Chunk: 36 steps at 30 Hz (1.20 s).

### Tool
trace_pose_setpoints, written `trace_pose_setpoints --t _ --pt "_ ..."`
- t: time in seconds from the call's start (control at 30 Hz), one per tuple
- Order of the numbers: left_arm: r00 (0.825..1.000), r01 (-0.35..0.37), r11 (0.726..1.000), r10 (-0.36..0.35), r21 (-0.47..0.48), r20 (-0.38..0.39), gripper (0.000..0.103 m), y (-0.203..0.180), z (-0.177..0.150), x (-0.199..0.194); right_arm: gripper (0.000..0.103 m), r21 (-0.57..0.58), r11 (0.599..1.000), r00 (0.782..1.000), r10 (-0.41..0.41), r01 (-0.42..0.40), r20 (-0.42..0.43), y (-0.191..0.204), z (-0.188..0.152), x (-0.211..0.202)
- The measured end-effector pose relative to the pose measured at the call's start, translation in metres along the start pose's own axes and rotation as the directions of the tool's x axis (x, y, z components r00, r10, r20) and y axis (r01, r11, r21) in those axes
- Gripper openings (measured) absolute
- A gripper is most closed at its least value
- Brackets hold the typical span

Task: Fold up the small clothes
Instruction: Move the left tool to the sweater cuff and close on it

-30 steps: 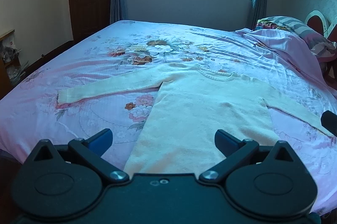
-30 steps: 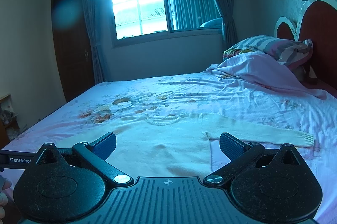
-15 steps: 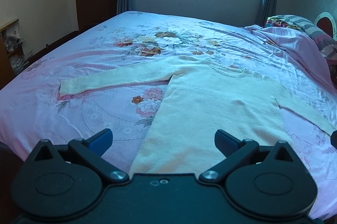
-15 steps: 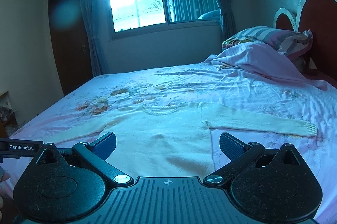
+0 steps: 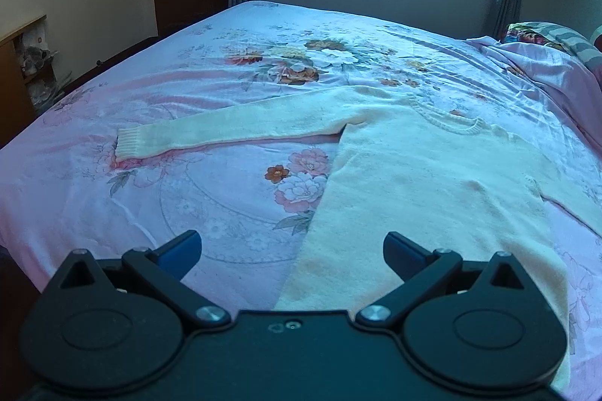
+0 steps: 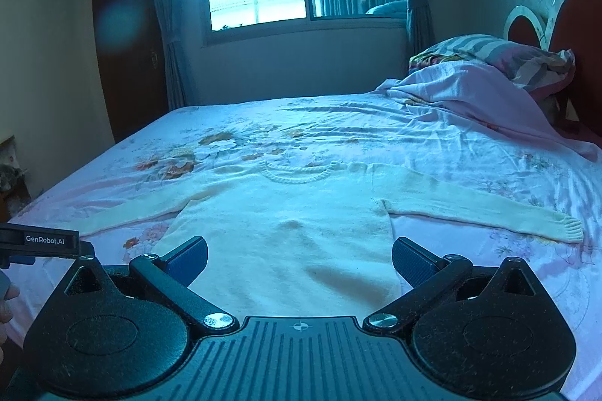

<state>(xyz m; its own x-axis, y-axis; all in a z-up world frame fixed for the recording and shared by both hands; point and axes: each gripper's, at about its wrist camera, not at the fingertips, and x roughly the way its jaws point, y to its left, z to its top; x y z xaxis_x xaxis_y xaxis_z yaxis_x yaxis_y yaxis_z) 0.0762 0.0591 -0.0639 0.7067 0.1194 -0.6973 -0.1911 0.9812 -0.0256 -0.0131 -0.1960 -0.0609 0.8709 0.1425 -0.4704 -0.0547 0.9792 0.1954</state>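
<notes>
Sweater [image 5: 425, 175] flat on bed [image 5: 113, 197], unfolded. Left gripper [image 5: 292, 248] and right gripper [image 6: 300, 258] released, empty. Likely next: grasp a sleeve [image 5: 225, 128], fold inward.

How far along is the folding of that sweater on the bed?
Barely begun. Done: the cream sweater lies flat on the floral bedsheet, both sleeves spread out. In hand: nothing; the left gripper and right gripper hover near its hem, jaws open and empty. Left: every fold, sleeves and body alike.
</notes>
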Motion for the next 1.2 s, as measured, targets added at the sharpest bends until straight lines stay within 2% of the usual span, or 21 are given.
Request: trace_pose_setpoints --t 0.2,0.37,0.6,0.7,0.8,0.93,0.97,1.1,1.2 --pt "0.999 -0.006 0.998 0.002 -0.070 -0.054 0.099 0.031 0.015 0.037 0.103 -0.040 0.999 1.000 0.019 -0.020 -0.024 0.015 0.005 0.028" --pt "0.992 -0.022 0.992 0.007 -0.121 -0.126 0.085 0.060 0.025 0.074 0.103 -0.069 0.997 0.998 0.036 -0.039 -0.046 0.028 0.010 0.057" --pt "0.982 -0.071 0.974 0.031 -0.216 -0.185 0.084 0.101 0.045 0.122 0.103 -0.083 0.994 0.994 0.062 -0.070 -0.087 0.043 0.017 0.101" --pt "0.978 -0.094 0.958 0.038 -0.272 -0.206 0.082 0.122 0.055 0.144 0.103 -0.092 0.993 0.992 0.071 -0.081 -0.105 0.048 0.019 0.118" --pt "0.975 -0.110 0.934 0.034 -0.340 -0.222 0.078 0.142 0.061 0.164 0.103 -0.103 0.990 0.989 0.080 -0.093 -0.122 0.053 0.020 0.134" --pt "0.971 -0.108 0.883 -0.006 -0.457 -0.240 0.071 0.169 0.067 0.187 0.103 -0.109 0.989 0.987 0.084 -0.099 -0.138 0.060 0.021 0.159" --pt "0.970 -0.103 0.871 -0.019 -0.481 -0.242 0.066 0.174 0.068 0.192 0.103 -0.107 0.989 0.986 0.089 -0.104 -0.140 0.061 0.021 0.166" --pt "0.971 -0.102 0.839 -0.032 -0.535 -0.236 0.057 0.186 0.072 0.208 0.103 -0.119 0.988 0.987 0.078 -0.095 -0.142 0.068 0.024 0.199" --pt "0.977 -0.072 0.787 -0.069 -0.613 -0.204 0.057 0.199 0.074 0.219 0.103 -0.130 0.988 0.987 0.064 -0.084 -0.150 0.072 0.028 0.227"
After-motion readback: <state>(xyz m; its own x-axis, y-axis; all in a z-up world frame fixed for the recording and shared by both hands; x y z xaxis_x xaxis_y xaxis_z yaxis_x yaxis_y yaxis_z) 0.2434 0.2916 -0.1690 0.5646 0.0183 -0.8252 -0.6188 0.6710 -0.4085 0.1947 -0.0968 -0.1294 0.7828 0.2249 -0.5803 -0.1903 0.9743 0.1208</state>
